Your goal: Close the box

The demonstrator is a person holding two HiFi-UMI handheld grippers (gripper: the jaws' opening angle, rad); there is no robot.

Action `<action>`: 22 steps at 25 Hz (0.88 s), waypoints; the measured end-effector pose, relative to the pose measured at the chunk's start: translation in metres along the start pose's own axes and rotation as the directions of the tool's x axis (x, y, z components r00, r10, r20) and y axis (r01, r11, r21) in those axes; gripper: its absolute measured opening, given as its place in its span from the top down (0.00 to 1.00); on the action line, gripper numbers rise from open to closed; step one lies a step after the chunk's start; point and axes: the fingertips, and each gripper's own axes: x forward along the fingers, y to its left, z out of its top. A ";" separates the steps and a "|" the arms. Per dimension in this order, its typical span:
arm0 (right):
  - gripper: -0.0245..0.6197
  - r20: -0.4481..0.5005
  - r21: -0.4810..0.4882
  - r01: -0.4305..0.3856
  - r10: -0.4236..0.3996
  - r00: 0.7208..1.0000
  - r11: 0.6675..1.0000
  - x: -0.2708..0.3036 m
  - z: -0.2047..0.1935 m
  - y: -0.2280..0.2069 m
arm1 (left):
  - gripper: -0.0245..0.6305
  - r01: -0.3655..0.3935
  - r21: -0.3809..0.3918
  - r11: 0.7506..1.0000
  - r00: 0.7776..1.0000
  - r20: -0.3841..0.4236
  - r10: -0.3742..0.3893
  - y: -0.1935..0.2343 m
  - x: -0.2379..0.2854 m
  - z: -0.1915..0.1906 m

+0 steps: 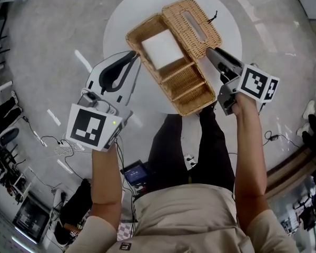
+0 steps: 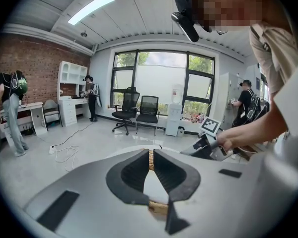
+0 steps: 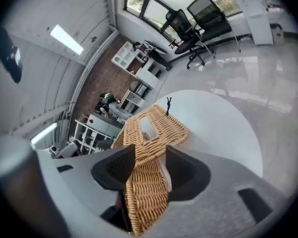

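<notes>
The left gripper (image 1: 136,56) has its jaws nearly together, seemingly pinching the left rim of the wicker box (image 1: 192,95) on the round desk (image 1: 229,28). The slotted lid (image 1: 192,22) lies open beyond, so closing looks not yet begun. The right gripper (image 1: 209,51) has its jaws apart, astride the right wall, not gripping. Next: catch the lid and fold it over. No readable writing — only square markers.

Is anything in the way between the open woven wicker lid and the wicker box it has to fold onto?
Nothing lies across the open wicker box; the white square pack sits inside a compartment. The left gripper, though, grips the rim opposite the wicker lid and could meet the lid's edge as it lands.
</notes>
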 end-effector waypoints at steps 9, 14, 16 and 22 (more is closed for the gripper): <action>0.68 0.047 0.279 -0.058 0.046 0.998 0.959 0.005 -0.013 -0.036 | 0.93 -0.004 -0.018 1.000 1.000 -0.012 0.004 0.003 0.003 -0.013; 0.73 0.087 0.315 -0.097 0.073 0.994 0.944 0.009 -0.010 -0.039 | 0.93 -0.008 -0.025 1.000 1.000 -0.014 0.007 0.003 0.004 -0.020; 0.75 0.097 0.321 -0.095 0.067 0.993 0.942 0.005 -0.012 -0.039 | 0.93 -0.009 -0.026 1.000 1.000 -0.014 0.009 0.001 0.001 -0.021; 0.81 0.126 0.302 -0.080 0.043 0.991 0.950 0.000 -0.003 -0.029 | 0.93 -0.020 -0.026 0.999 1.000 -0.002 0.020 0.010 -0.009 -0.014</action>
